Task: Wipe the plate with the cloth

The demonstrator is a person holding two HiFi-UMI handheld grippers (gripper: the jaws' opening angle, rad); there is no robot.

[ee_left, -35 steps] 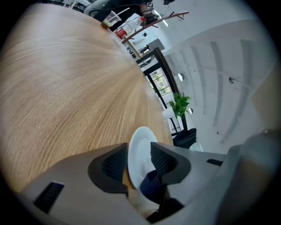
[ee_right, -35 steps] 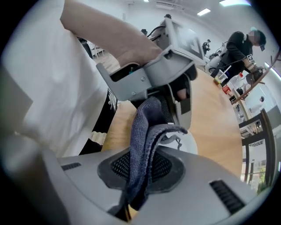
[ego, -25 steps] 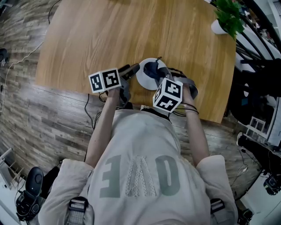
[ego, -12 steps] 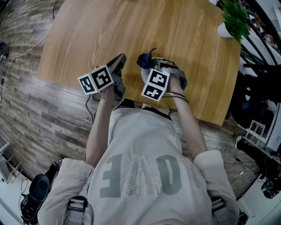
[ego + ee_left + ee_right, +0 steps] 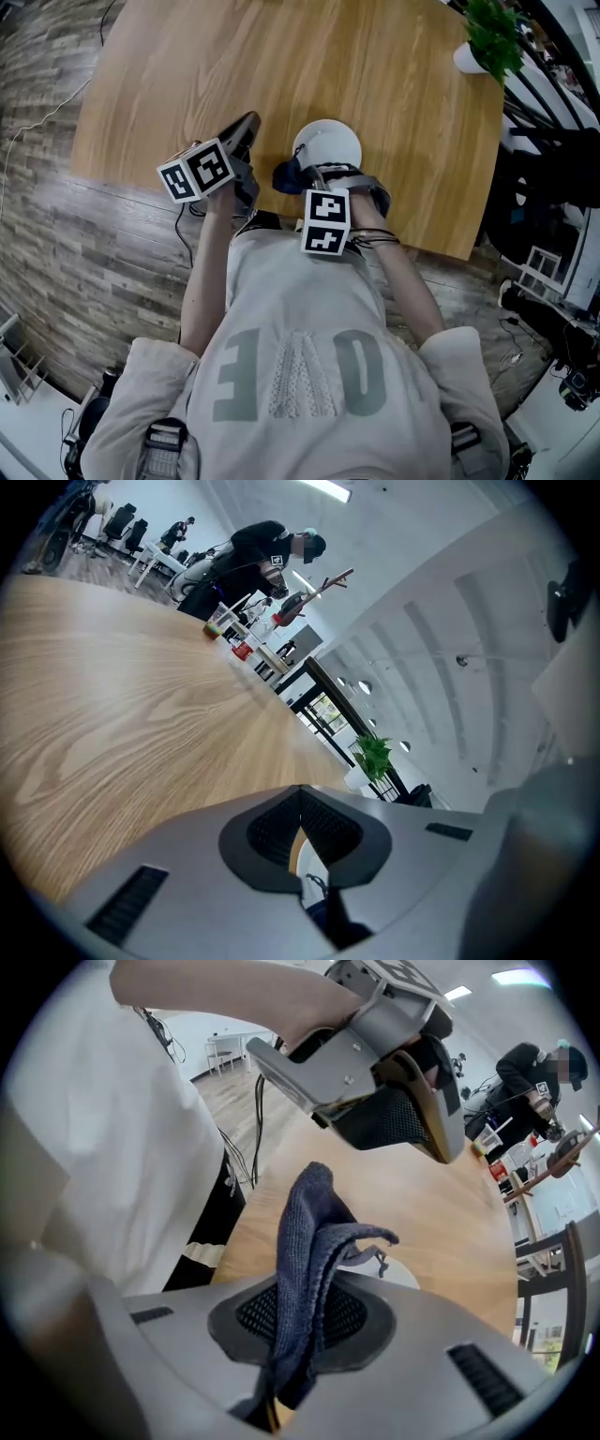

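**Cloth pinched in our right claw, plate just beyond it**

Our right claw (image 5: 298, 1335) is clamped on a fold of the dark blue cloth (image 5: 309, 1241) and points steeply down at the worktop (image 5: 394, 66). The white plate (image 5: 328, 142) sits near the worktop's close edge. In the head view the cloth (image 5: 287, 176) hangs at the plate's near-left rim, and we cannot tell whether the two touch. From that claw the plate lies ahead, away from our body and slightly to the right, so we judge the wipe calls for a short push forward. Our left claw (image 5: 249, 122) is pressed fully together with nothing in it. It sits just left of the plate and clear of it, so the right hand is the nearer one.
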